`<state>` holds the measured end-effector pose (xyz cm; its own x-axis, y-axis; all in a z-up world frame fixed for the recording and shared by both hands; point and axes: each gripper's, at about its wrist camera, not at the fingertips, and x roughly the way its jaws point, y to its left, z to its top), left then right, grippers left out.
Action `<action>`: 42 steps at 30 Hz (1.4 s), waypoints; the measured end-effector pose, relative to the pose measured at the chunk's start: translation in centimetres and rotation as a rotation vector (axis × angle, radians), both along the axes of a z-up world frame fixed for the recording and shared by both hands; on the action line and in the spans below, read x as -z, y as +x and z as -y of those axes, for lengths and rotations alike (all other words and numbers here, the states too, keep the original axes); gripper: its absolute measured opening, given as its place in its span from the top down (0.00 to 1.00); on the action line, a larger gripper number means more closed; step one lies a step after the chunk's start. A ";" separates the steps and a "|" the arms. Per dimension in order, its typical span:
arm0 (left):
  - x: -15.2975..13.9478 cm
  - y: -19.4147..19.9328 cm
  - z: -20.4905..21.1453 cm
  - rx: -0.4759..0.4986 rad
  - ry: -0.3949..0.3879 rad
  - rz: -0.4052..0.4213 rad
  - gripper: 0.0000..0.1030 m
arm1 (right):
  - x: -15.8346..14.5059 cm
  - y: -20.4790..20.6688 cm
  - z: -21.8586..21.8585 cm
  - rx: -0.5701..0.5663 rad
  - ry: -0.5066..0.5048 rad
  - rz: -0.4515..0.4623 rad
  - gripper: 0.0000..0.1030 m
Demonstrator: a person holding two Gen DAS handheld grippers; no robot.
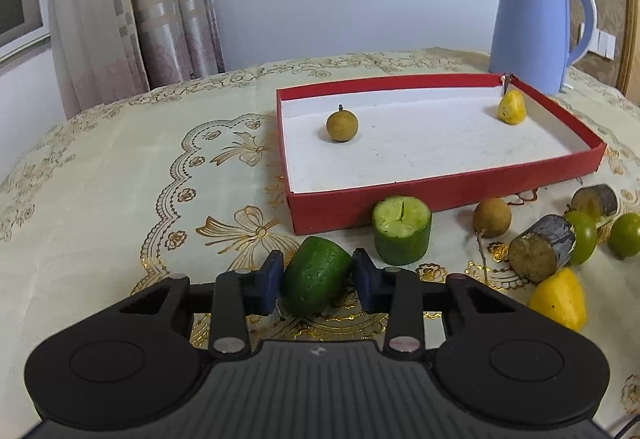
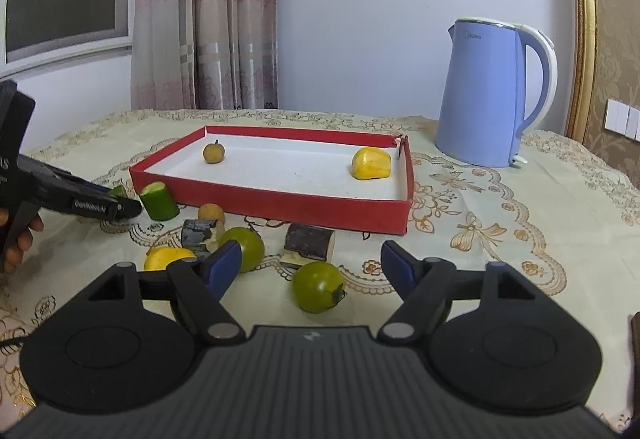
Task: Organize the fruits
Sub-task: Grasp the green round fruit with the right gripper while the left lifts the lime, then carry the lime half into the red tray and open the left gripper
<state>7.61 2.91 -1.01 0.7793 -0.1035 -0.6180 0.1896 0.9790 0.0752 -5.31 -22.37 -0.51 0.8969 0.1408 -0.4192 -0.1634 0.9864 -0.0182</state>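
Note:
My left gripper is shut on a green cucumber piece low over the tablecloth, just in front of the red tray. A brown longan and a yellow fruit piece lie in the tray. A second cucumber piece stands upright by the tray's front wall. My right gripper is open and empty, with a green tomato on the cloth between its fingers. The left gripper also shows at the left of the right wrist view.
Loose on the cloth in front of the tray are a longan, another green tomato, a yellow piece and two dark sugarcane stubs. A blue kettle stands at the back right.

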 end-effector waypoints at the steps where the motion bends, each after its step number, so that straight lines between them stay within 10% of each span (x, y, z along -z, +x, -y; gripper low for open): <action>1: -0.1 -0.2 0.0 -0.008 -0.005 0.006 0.65 | 0.1 0.1 0.0 -0.003 -0.005 -0.008 0.27; 9: -1.5 -2.3 0.3 -0.057 -0.051 0.067 0.65 | 0.6 0.9 0.4 -0.007 0.000 -0.056 0.32; 15: -2.4 -3.4 1.3 -0.039 -0.068 0.096 0.65 | 1.0 2.0 0.4 -0.019 -0.008 -0.108 0.54; 42: -2.6 -3.8 2.0 -0.023 -0.090 0.092 0.65 | 2.1 3.8 0.0 -0.030 -0.038 -0.179 0.68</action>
